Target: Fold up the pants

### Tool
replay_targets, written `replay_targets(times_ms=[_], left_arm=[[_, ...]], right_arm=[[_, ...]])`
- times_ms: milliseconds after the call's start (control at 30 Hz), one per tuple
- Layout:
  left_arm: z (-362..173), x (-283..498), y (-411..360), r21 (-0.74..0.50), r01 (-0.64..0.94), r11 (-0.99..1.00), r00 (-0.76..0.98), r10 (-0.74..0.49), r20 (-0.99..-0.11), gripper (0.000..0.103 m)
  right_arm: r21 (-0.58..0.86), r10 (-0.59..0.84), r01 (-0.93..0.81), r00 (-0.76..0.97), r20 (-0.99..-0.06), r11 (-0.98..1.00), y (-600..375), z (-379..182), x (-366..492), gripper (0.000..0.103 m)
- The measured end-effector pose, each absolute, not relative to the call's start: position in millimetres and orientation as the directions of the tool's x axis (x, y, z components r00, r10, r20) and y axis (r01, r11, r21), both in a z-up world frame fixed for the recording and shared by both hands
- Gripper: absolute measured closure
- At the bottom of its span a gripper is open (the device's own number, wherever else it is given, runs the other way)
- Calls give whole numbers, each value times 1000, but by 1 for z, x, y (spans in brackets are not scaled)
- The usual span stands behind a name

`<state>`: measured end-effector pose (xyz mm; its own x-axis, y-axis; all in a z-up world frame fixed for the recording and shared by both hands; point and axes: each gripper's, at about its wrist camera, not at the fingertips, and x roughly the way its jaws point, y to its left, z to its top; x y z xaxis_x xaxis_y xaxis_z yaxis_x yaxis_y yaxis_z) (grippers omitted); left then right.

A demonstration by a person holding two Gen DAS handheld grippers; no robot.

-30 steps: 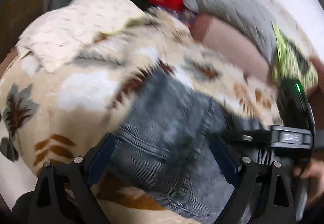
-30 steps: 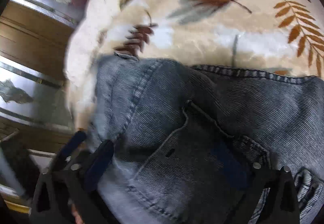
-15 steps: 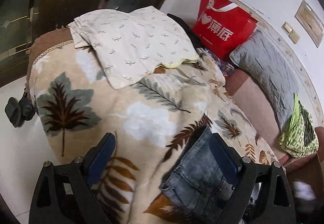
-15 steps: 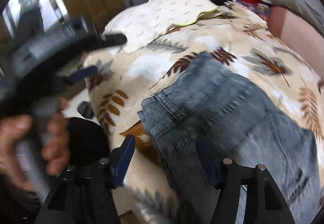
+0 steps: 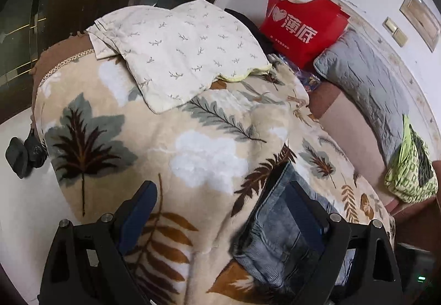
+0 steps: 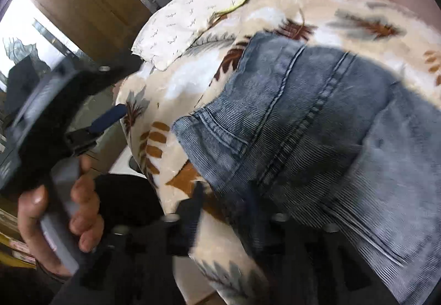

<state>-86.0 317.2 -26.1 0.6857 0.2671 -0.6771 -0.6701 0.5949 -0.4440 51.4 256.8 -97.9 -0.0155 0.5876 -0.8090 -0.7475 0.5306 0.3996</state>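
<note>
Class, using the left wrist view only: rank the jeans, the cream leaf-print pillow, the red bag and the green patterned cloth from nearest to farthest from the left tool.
1. Jeans: beside the left tool, at its right finger.
2. Cream leaf-print pillow: ahead, on the blanket's far end.
3. Red bag: behind the pillow, against the wall.
The green patterned cloth lies far right; its place against the pillow and the bag is too close to call.

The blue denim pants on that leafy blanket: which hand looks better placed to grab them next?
Probably the right. The right gripper hovers at the blue denim pants, near their closest edge. The left gripper is open mostly over the cream leaf-print blanket, only one finger near the denim.
</note>
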Motion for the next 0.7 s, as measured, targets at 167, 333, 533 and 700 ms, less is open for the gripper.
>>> replay_targets(times_ms=[167,333,533,700], left_arm=[[-27,-79,308,-410,-671,618,670,268,-692,9],[-29,-63,282,-331,-629,703,654,248,-715,9],[-34,-53,244,-239,-588,773,616,237,-751,9],[-40,-46,223,-190,-581,792,579,237,-780,9]], right_arm=[[279,595,-731,211,-776,623,215,-52,47,23],[106,420,-575,447,-790,811,149,-40,73,15],[56,299,-432,519,-801,900,75,-48,94,15],[44,255,-371,540,-802,927,31,-59,101,15]])
